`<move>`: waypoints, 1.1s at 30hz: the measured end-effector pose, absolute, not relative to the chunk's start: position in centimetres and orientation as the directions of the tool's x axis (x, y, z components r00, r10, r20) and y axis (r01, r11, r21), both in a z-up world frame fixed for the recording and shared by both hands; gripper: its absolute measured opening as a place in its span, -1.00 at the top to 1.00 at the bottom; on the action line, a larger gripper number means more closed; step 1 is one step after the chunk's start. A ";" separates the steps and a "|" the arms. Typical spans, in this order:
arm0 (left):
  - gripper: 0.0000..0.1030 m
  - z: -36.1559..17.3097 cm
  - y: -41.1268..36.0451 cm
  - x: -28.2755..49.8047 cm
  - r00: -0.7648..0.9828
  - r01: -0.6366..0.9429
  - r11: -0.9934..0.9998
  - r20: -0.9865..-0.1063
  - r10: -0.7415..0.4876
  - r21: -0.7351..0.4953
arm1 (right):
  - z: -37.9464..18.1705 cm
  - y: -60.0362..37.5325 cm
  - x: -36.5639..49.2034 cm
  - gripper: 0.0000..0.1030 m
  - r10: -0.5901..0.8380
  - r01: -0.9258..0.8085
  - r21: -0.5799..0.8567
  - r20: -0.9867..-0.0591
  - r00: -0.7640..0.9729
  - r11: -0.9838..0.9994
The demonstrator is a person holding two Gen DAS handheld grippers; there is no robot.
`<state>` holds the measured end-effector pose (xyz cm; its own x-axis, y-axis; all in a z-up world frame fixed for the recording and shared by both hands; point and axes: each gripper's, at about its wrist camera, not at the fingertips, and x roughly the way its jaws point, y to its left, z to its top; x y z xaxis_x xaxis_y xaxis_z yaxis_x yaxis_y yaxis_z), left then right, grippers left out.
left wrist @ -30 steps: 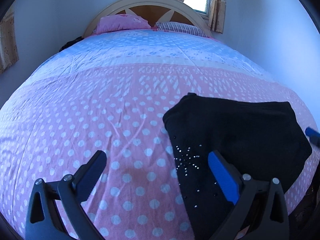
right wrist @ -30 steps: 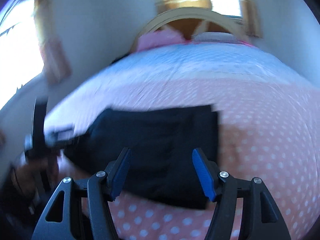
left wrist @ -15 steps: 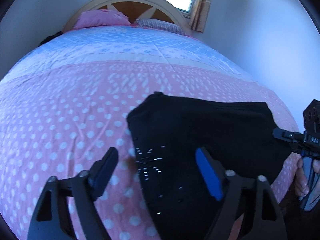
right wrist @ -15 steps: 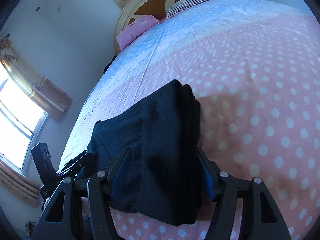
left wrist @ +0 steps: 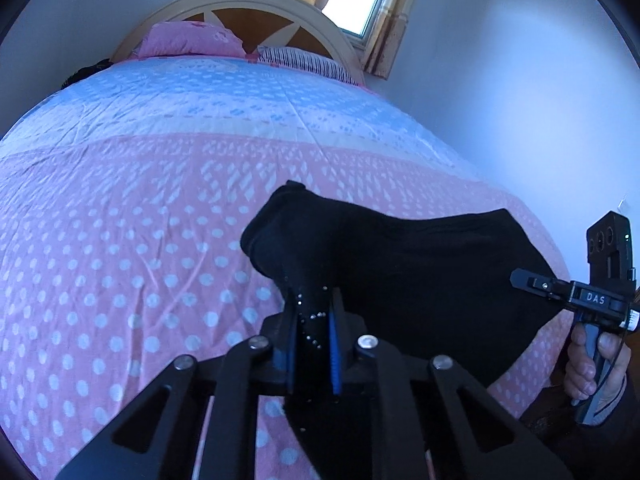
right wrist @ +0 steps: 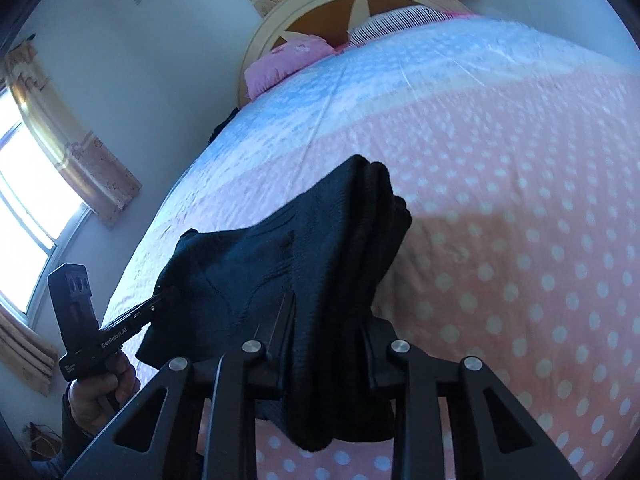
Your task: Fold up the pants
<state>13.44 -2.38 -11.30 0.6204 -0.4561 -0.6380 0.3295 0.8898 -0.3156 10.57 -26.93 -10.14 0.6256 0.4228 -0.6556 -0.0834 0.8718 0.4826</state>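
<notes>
Both grippers, spread wide over the folded black pants (left wrist: 400,272) half a second ago, have now closed. The left gripper (left wrist: 314,332) pinches the studded corner, the right gripper (right wrist: 324,332) clamps the opposite end. The pants lift off the pink polka-dot bedspread (left wrist: 120,280) near its foot edge.

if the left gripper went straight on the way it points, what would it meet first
The left gripper is shut on the pants, so that bunched cloth lies ahead first; beyond it, probably the bedspread, though depth is unclear.
</notes>
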 end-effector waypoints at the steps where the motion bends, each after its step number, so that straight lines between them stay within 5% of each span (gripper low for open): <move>1: 0.75 -11.0 -2.0 13.3 0.627 0.328 0.890 -0.631 -0.457 -0.318 | -9.7 -26.6 10.8 0.46 0.425 -0.094 0.478 -0.653 0.627 0.873; 21: 0.75 -6.7 12.6 11.8 0.803 0.048 0.988 -0.583 -0.124 -0.144 | -6.0 -8.4 21.9 0.48 0.597 -0.406 0.438 -0.618 0.512 0.802; 33: 0.75 -9.0 16.7 12.4 0.794 -0.028 0.990 -0.604 -0.061 -0.136 | -7.9 -1.5 25.8 0.48 0.601 -0.444 0.416 -0.646 0.470 0.794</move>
